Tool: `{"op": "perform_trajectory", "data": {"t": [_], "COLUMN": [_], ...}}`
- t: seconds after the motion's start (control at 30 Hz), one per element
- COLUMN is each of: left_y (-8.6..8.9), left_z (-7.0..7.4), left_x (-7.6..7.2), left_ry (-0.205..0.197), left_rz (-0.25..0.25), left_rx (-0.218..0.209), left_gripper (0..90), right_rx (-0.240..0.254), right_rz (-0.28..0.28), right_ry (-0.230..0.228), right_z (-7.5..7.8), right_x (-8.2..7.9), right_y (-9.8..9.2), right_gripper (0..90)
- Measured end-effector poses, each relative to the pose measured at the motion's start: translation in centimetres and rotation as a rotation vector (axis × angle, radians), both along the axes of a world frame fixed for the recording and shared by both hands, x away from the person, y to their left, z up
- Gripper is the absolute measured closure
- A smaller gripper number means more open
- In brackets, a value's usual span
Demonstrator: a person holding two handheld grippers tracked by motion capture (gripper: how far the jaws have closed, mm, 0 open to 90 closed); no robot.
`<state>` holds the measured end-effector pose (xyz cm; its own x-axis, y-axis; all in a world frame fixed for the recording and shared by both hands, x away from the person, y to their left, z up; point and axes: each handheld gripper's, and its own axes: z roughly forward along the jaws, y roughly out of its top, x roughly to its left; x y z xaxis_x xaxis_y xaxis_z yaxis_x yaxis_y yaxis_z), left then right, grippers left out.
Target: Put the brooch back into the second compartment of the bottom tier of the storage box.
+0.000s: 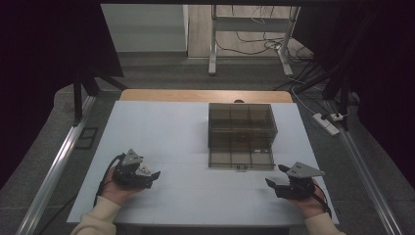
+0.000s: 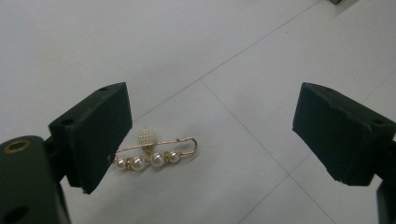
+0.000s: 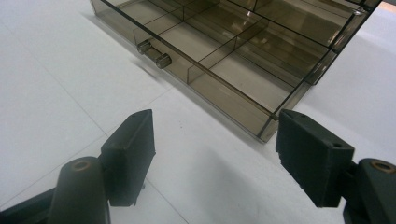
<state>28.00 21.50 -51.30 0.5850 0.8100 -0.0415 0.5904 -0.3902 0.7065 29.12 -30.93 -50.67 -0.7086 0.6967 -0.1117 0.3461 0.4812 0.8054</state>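
My left tongs stand spread wide with nothing pinched, hanging just over the white bench, and the pearl brooch lies flat on the bench between their jaws, though far off centre: it sits close against the jaw on the left of the left gripper view, one end almost tucked under that pad, with a broad bare gap to the other jaw. Its long axis, the gold pin with the row of pearls, runs roughly from one jaw toward the other, so as they stand the tongs would close on its ends; I judge I need to shift the left tongs sideways toward the brooch to centre it, and perhaps turn my wrist so the pads meet the pin across its thin side. In the high view the left tongs are at the near left of the bench, well apart from the smoky clear drawer box, whose drawer is pulled out toward me. My right tongs are also spread and empty, resting near the drawer's front corner, with its handle farther off. The left hand is plainly the nearer one to the brooch; the right is nearer the drawer.
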Motion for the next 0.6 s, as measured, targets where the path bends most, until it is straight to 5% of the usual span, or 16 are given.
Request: {"op": "perform_trajectory", "data": {"t": [0.37,0.6], "left_y": [0.9,1.4], "left_z": [1.2,2.7], "left_x": [2.1,3.5], "left_ry": [0.072,0.074], "left_rz": [-0.038,-0.038], "left_rx": [0.035,0.023], "left_gripper": [12.5,14.4], "right_rx": [-0.011,-0.008], "right_rz": [0.006,0.005], "right_ry": [0.000,0.001], "right_z": [0.0,0.0], "right_x": [0.0,0.0], "right_y": [0.2,0.2], "right_gripper": [27.8,27.8]}}
